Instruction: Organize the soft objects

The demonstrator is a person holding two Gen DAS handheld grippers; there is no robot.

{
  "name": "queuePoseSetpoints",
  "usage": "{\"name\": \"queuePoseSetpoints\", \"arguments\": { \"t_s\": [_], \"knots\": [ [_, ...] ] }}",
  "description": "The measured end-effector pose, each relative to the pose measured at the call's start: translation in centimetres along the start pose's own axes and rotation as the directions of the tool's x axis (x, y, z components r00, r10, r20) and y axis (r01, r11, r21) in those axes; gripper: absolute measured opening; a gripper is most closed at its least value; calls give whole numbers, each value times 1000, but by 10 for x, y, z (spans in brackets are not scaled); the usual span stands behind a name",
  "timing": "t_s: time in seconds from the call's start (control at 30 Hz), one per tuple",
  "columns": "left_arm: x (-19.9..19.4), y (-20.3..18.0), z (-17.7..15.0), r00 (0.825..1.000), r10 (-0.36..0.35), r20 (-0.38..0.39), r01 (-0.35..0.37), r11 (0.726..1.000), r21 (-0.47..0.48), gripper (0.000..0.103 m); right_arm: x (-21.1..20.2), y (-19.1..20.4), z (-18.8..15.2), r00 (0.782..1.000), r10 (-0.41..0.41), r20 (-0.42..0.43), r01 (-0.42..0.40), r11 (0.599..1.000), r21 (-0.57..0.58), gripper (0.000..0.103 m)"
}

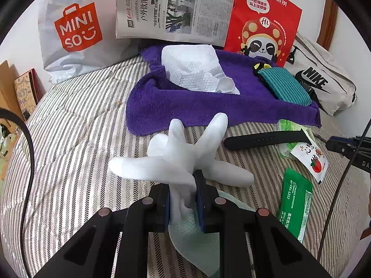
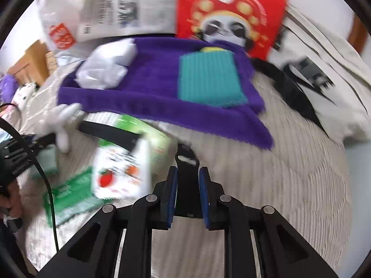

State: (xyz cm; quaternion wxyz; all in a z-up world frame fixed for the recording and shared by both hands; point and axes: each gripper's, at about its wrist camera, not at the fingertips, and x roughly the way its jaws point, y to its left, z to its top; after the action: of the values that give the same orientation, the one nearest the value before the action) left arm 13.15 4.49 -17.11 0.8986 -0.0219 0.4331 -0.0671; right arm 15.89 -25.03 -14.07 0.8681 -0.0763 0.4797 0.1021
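You are working over a bed with a grey-and-white striped cover [image 1: 76,125], its far edge lined with a MINISO bag [image 1: 74,32], a newspaper [image 1: 176,11], a red panda-print bag [image 1: 262,20] and a Nike bag [image 1: 322,78].

In the left wrist view, your left claw [image 1: 184,199] is clenched on a white glove [image 1: 183,153], its fingers splayed just in front of the pads, with a pale green cloth [image 1: 199,243] hanging below between the claw arms. Beyond it lies the purple towel [image 1: 208,106], already carrying a white paper towel [image 1: 197,69] and a teal cloth [image 1: 285,86]. That looks like the collection spot, so two soft pieces seem placed and the glove is next. A black strap [image 1: 264,139], a green packet [image 1: 295,203] and a tomato-print sachet [image 1: 310,155] lie off the towel.

The right wrist view is blurred. Your right claw [image 2: 188,197] appears to grasp a black buckled strap end [image 2: 187,159], held just short of the towel's near edge. The glove and whatever else counts as soft among the loose pieces still have to be dealt with; roughly halfway, by my judgement.
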Motion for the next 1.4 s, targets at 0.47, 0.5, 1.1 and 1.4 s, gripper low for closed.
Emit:
{"name": "queuePoseSetpoints", "arguments": {
  "t_s": [0.47,0.5,1.1,1.4],
  "knots": [
    [0,-4,0,1000,11,-20,-10,999,33,19,22,-18,-24,1000,-10,-27,10,1000,7,46],
    [0,-4,-1,1000,10,-20,-9,999,35,19,22,-21,-25,1000,8,-30,-7,1000,21,45],
    [0,-6,0,999,-26,-38,26,1000,11,13,20,-22,-26,995,68,-69,-67,998,10,21],
    [-13,0,5,997,-58,-47,57,998,-8,11,11,-28,-23,992,103,-72,-100,994,46,20]
  ]
}}
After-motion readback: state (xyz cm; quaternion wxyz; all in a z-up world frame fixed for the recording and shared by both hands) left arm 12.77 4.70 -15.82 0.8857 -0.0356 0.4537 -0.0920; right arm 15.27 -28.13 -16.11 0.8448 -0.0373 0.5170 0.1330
